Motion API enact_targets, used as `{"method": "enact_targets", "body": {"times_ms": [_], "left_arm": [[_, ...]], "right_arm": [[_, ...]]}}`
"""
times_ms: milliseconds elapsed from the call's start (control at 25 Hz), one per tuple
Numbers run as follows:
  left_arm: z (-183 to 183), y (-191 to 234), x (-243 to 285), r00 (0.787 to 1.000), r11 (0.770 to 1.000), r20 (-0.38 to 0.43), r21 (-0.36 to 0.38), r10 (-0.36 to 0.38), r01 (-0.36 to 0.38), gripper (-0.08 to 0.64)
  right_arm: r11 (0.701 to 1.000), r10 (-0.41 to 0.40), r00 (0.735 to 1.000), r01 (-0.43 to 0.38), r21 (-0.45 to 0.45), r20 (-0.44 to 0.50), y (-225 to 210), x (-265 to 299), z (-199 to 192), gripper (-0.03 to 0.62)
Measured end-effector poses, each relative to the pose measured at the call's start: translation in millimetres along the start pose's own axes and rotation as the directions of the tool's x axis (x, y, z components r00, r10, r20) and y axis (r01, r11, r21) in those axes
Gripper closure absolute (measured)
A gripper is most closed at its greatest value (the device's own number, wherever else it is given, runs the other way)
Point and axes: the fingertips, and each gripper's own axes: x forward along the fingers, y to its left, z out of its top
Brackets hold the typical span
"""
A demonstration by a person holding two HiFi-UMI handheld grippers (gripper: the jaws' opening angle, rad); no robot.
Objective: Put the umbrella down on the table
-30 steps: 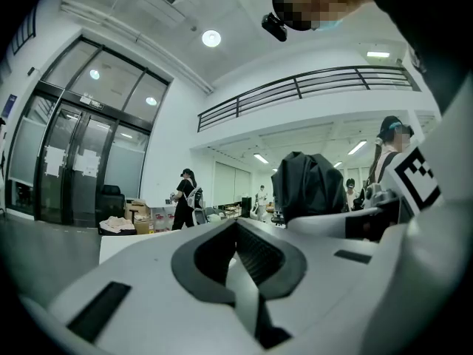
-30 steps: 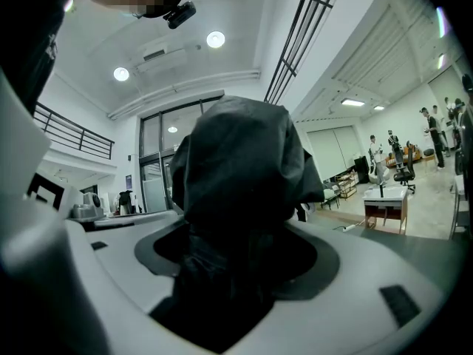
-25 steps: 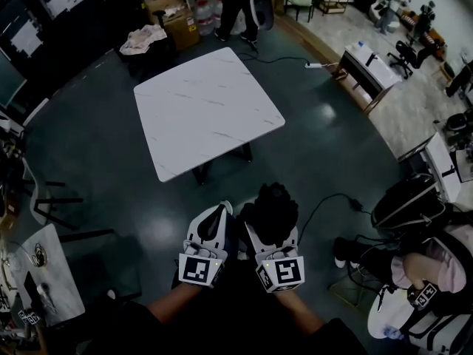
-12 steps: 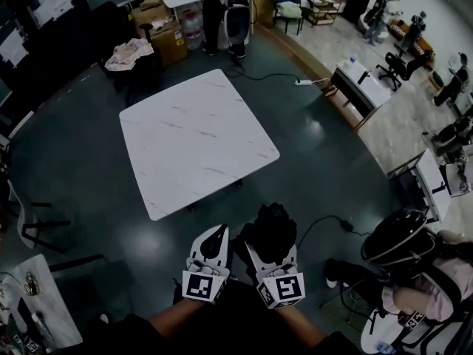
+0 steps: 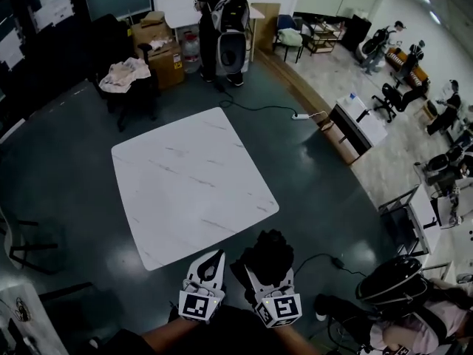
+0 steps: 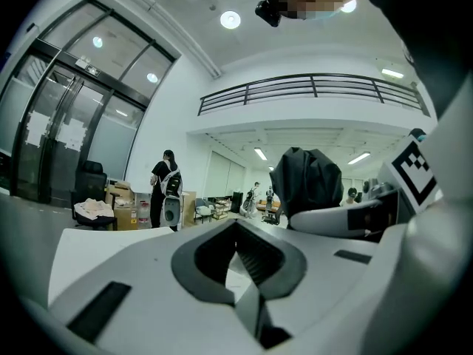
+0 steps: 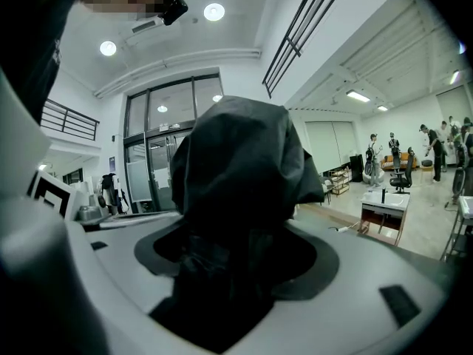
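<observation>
A folded black umbrella [image 5: 269,251] stands up between the jaws of my right gripper [image 5: 264,272], which is shut on it; in the right gripper view the umbrella [image 7: 236,176] fills the middle. My left gripper [image 5: 209,268] sits just left of it, jaws shut with nothing between them; in the left gripper view the umbrella [image 6: 309,180] rises to its right. The white marble-topped table [image 5: 188,180] lies ahead, its near edge just beyond the grippers.
A person with a backpack [image 5: 222,21] stands beyond the table near cardboard boxes [image 5: 161,43]. A black chair with cloth [image 5: 126,76] is at back left. A cable and power strip [image 5: 299,115] lie right of the table. A person with a black bag [image 5: 395,283] sits at right.
The view has moved forward toward the table, which now lies closer to the grippers. Both grippers keep their hold and stance, the umbrella still in the right one.
</observation>
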Motion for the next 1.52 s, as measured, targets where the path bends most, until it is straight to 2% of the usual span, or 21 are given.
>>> {"method": "enact_targets", "body": {"times_ms": [120, 280, 360, 520, 640, 760, 920, 1120, 1360, 1520], "left_arm": [[1.7, 17.1, 29.4, 1.0, 1.0, 0.003, 0.0, -0.023, 0.023, 0.554], [-1.6, 32.8, 58.8, 0.999, 0.999, -0.01, 0.035, -0.04, 0.041, 0.554], [2.1, 37.8, 71.7, 1.0, 0.999, -0.002, 0.018, -0.031, 0.031, 0.553], [-1.9, 53.2, 100.6, 0.999, 0.999, -0.032, 0.039, 0.003, -0.002, 0.554], [-0.5, 66.4, 129.4, 0.998, 0.998, -0.026, 0.03, 0.063, -0.062, 0.553], [5.0, 77.9, 160.5, 0.993, 0.992, -0.025, 0.042, 0.119, -0.118, 0.554], [3.1, 87.6, 206.4, 0.987, 0.988, -0.055, 0.041, 0.154, -0.151, 0.554], [-17.1, 100.6, 247.8, 0.973, 0.977, -0.108, 0.076, 0.206, -0.199, 0.553], [-30.3, 112.6, 279.4, 0.958, 0.968, -0.14, 0.054, 0.252, -0.247, 0.554], [-42.4, 118.7, 288.1, 0.942, 0.956, -0.167, 0.034, 0.292, -0.29, 0.553]], "right_arm": [[0.999, -0.032, 0.999, 0.032, 0.003, -0.001, -15.8, 25.9, 4.0, 0.258], [0.998, -0.057, 0.998, 0.057, 0.023, 0.001, -33.5, 53.4, 9.2, 0.258], [0.998, -0.049, 0.999, 0.049, 0.026, -0.006, -40.7, 68.0, 10.6, 0.258], [1.0, -0.009, 1.0, 0.01, 0.023, -0.016, -58.3, 103.9, 14.7, 0.258], [0.999, 0.035, 0.999, -0.035, 0.034, -0.026, -80.8, 137.4, 16.4, 0.259], [0.995, 0.091, 0.994, -0.088, 0.055, -0.058, -102.0, 174.1, 15.7, 0.259], [0.988, 0.152, 0.982, -0.148, 0.044, -0.108, -131.5, 216.5, 18.6, 0.259], [0.977, 0.213, 0.956, -0.209, 0.044, -0.2, -163.2, 255.4, 0.7, 0.259], [0.966, 0.256, 0.913, -0.254, 0.05, -0.316, -196.3, 297.9, -37.9, 0.258], [0.964, 0.258, 0.876, -0.259, 0.054, -0.407, -213.5, 318.9, -76.7, 0.258]]}}
